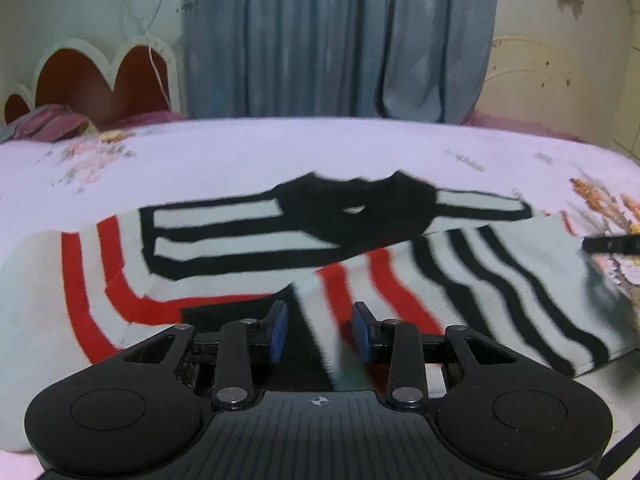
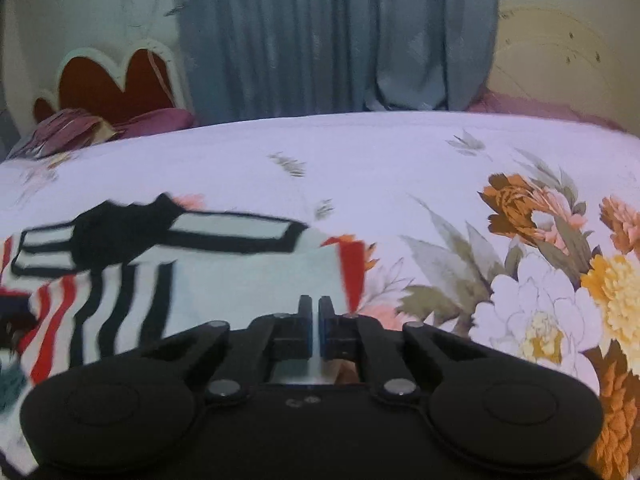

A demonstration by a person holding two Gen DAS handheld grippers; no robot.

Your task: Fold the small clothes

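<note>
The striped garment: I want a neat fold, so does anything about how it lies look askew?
Yes. The striped garment lies crooked on the bedspread, one part folded slantwise over the rest, so the red and black stripes cross. Its near right edge is pinched in the right gripper.

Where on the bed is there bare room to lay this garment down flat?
Free: the floral bedsheet between the striped red, black and white knit garment and the grey-blue curtain, and to its right. Crowded: near left, under the garment.
</note>
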